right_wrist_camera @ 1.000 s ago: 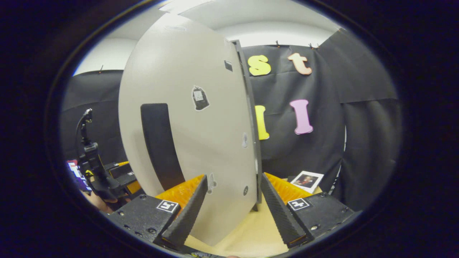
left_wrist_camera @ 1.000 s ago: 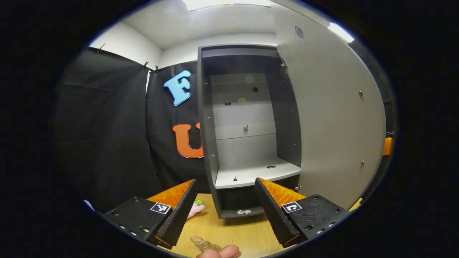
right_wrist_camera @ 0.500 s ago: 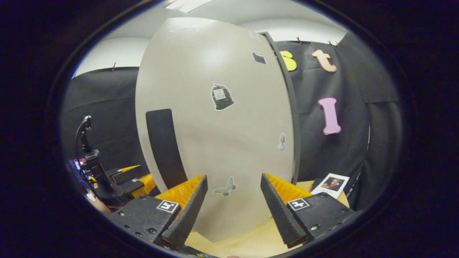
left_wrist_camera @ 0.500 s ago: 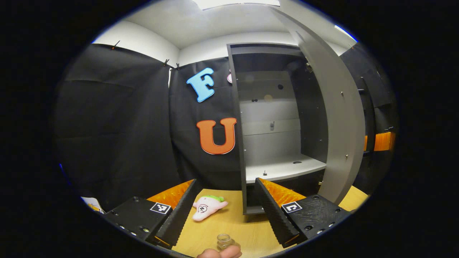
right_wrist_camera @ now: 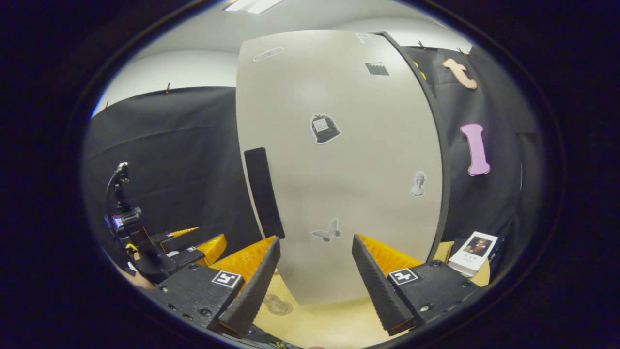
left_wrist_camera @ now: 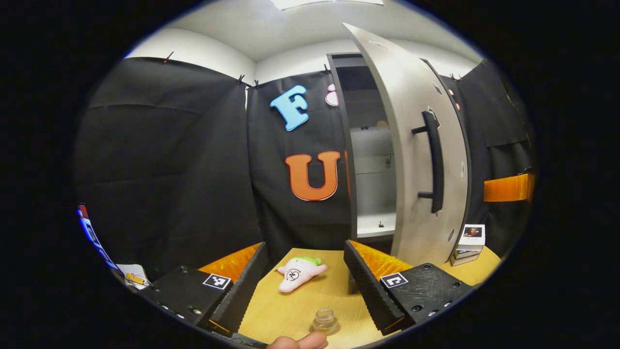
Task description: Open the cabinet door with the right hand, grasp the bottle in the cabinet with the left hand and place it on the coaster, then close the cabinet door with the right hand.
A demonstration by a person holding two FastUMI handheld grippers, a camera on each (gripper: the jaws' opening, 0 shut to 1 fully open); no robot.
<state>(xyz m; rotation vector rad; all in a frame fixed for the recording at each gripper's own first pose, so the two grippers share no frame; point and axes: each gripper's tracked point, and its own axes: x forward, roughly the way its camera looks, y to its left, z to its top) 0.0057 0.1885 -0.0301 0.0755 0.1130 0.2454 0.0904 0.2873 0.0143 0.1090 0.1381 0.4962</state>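
Observation:
A small clear bottle (left_wrist_camera: 325, 321) stands on a round coaster on the wooden table, just below my left gripper (left_wrist_camera: 305, 286), which is open with nothing between its fingers. Beyond it stands the grey cabinet (left_wrist_camera: 368, 145); its door (left_wrist_camera: 411, 160), with a black bar handle (left_wrist_camera: 434, 162), is partly swung in, leaving a narrow gap onto the bare shelf. In the right gripper view the door's outer face (right_wrist_camera: 348, 169) is close ahead. My right gripper (right_wrist_camera: 315, 286) is open, its fingers flanking the door's lower part. The left gripper (right_wrist_camera: 160, 252) shows at the far left.
A pink plush toy (left_wrist_camera: 299, 272) lies on the table (left_wrist_camera: 290, 310) between the left fingers and the cabinet. A small box with a picture card (left_wrist_camera: 469, 238) sits right of the cabinet. A person's fingertip (left_wrist_camera: 298, 343) shows at the bottom edge.
The door has swung from wide open to nearly shut. The left gripper view has drawn back and turned left. The bottle stands lower on the table, below the left fingers.

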